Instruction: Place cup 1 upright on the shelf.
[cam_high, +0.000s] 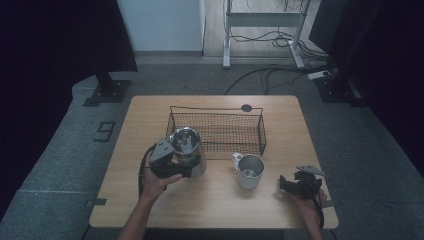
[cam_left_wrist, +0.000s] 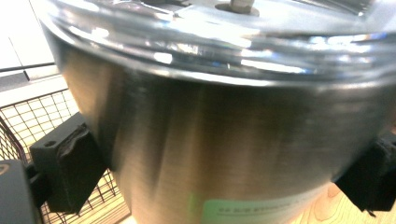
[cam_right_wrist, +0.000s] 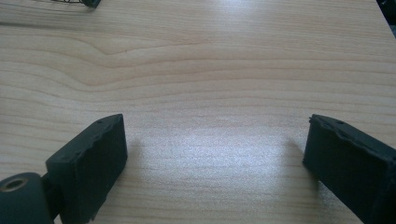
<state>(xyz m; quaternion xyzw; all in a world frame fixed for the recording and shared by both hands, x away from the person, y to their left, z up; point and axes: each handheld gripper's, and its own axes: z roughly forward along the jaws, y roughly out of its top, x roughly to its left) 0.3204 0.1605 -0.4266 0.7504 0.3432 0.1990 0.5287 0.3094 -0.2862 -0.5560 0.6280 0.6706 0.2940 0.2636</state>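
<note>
The left gripper (cam_high: 176, 167) held the steel pot (cam_high: 189, 150) clamped between its fingers (cam_left_wrist: 70, 165), beside the wire basket (cam_high: 218, 131). On that smooth, rounded wall the pot could slip or tilt. The right gripper (cam_high: 298, 183) rested open on the desk (cam_high: 210, 200).

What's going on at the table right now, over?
Left claw clamped on steel pot. Right claw open, empty. Wire basket just behind pot; mug beside it.
</note>
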